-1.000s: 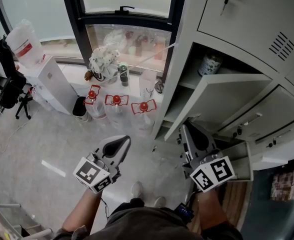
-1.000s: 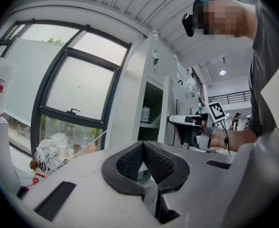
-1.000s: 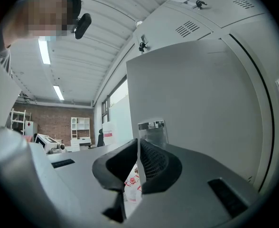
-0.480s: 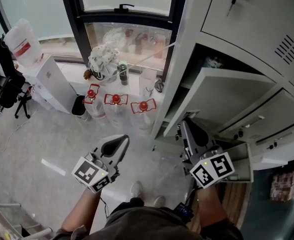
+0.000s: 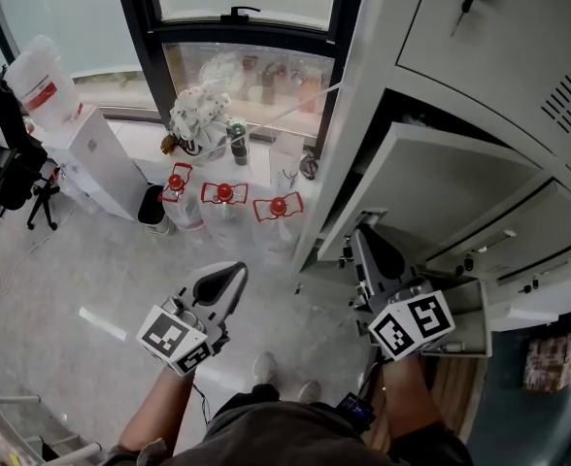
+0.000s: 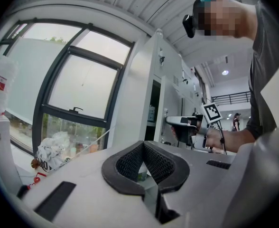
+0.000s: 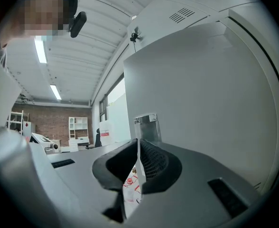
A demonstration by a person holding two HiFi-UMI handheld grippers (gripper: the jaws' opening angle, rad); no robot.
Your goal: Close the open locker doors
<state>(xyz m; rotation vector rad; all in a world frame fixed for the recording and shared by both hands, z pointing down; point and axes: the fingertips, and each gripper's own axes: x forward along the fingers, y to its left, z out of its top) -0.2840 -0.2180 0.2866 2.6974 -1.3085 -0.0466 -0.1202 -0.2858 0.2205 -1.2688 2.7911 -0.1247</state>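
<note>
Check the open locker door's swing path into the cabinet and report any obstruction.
Nothing visible blocks it. The gap between the open locker door and the cabinet frame looks free, though the door hides most of the compartment. The right gripper, shut, is at the door's free edge.

The left gripper (image 5: 235, 272) and the right gripper (image 5: 362, 235) were pale grey shells with black ribbed pads (image 6: 161, 163), each carrying a white marker cube (image 5: 179, 339) with black squares at its six o'clock end. The person wore a dark grey shirt (image 5: 285, 437) and pale shoes (image 5: 265, 367). A thin black cable (image 5: 201, 398) trailed at seven o'clock.
</note>
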